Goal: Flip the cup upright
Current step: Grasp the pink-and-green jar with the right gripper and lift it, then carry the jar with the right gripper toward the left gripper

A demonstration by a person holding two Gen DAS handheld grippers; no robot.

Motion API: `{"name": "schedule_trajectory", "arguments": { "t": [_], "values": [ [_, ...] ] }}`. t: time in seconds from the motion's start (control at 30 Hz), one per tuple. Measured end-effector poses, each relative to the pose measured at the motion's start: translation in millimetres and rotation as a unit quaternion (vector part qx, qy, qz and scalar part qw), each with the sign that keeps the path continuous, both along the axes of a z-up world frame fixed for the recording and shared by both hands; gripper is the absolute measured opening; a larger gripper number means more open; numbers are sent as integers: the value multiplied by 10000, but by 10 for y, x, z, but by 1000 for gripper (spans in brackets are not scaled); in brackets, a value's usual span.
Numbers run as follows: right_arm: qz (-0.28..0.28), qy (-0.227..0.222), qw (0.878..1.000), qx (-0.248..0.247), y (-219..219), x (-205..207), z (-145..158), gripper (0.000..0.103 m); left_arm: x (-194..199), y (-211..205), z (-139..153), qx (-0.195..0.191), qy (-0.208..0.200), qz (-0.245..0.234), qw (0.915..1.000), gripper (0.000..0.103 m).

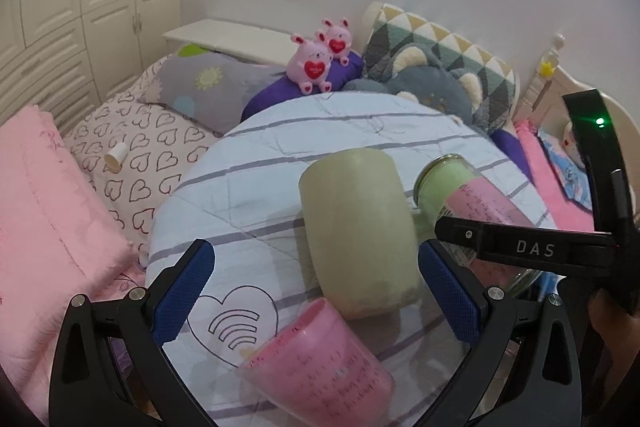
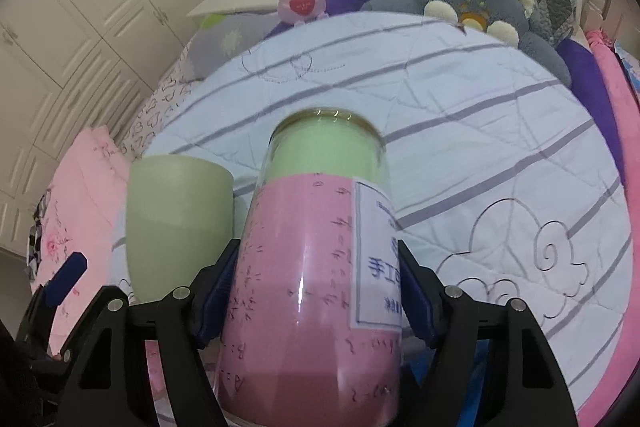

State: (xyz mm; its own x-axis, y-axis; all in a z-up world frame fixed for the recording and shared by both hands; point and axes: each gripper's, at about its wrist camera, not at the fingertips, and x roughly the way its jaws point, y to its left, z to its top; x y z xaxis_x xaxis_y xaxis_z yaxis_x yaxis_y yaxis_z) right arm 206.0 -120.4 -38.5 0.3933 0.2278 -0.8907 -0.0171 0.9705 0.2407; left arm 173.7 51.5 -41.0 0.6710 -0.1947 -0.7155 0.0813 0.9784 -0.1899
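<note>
Right tongs (image 2: 316, 295) clamp the glass jar (image 2: 316, 267) beside the green cup (image 2: 178, 223); left tongs (image 1: 316, 279) gape wide around that cup above the quilt (image 1: 360, 123).

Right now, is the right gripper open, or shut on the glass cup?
Shut on it. In the right wrist view both blue pads press the sides of the glass cup, which sits between the right gripper fingers.

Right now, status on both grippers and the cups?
Right gripper shut on pink-and-green glass cup. Left gripper open, green cup between its fingers, untouched. Another pink cup lies close below.
</note>
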Motion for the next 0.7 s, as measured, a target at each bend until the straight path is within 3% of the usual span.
{"name": "schedule_trajectory", "arguments": {
  "t": [0.3,0.47,0.7],
  "values": [
    [128,-263,9996,10,61,-167,228,73,-293,161,238,-279,-315,166,9990,103],
    [303,-534,9980,143,142,-501,397,73,-491,334,364,-469,-418,298,9976,103],
    [634,-585,9957,347,319,-1005,262,73,-816,359,399,-283,-384,342,9983,103]
  ]
}}
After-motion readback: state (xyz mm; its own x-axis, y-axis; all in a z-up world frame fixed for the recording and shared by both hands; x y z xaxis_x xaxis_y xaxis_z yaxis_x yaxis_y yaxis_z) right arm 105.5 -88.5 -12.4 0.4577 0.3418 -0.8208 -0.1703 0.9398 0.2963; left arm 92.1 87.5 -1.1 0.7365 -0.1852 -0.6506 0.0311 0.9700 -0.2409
